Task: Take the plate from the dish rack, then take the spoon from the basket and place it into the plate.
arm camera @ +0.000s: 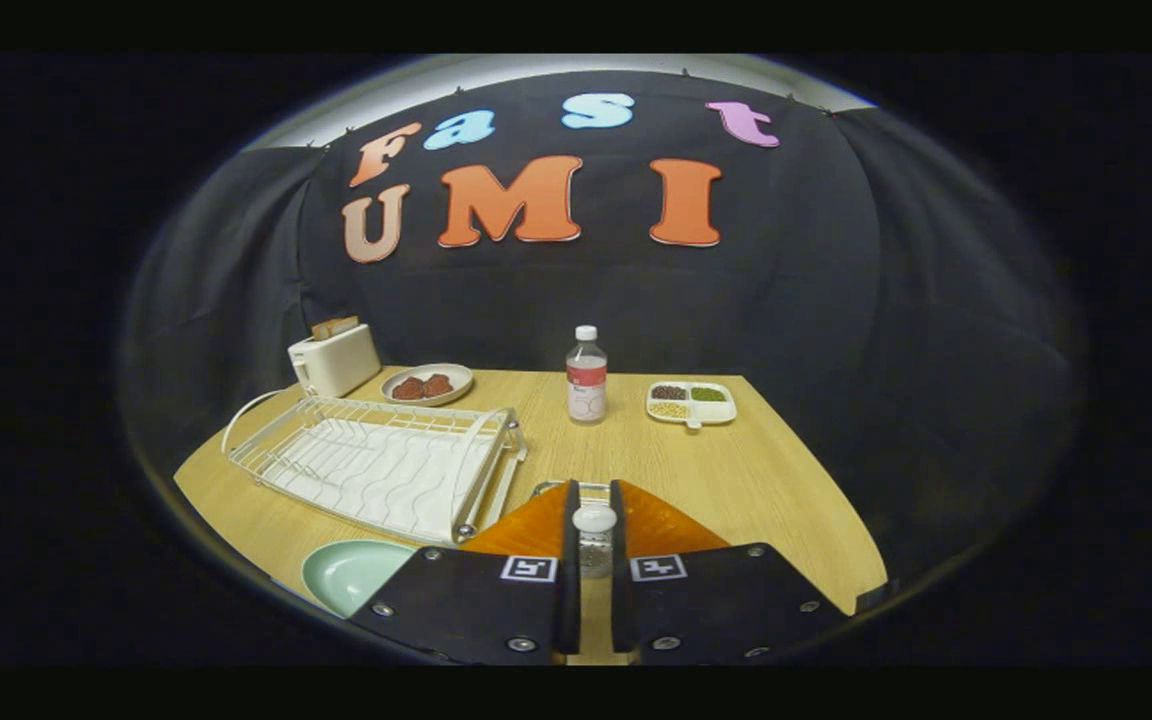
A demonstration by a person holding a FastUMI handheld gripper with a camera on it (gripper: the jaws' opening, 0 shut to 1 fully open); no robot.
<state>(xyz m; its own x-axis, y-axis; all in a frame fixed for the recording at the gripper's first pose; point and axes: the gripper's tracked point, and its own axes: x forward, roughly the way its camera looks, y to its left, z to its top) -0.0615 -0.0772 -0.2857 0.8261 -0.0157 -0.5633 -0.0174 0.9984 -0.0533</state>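
My gripper [594,492] is low over the near part of the wooden table [736,470]. Its two fingers stand close together, and a slim upright thing with a round white end, the spoon [594,520], is pinched between them. Just past the fingertips shows the wire rim of the basket [586,486], mostly hidden by the fingers. A pale green plate [351,575] lies flat on the table left of the fingers, in front of the white wire dish rack [376,465]. The rack holds no dishes.
At the back left, a white toaster [334,360] stands beside a dish of brown food [426,384]. A clear bottle [586,375] is upright mid-table beyond the fingers. A divided white tray [691,402] lies to its right.
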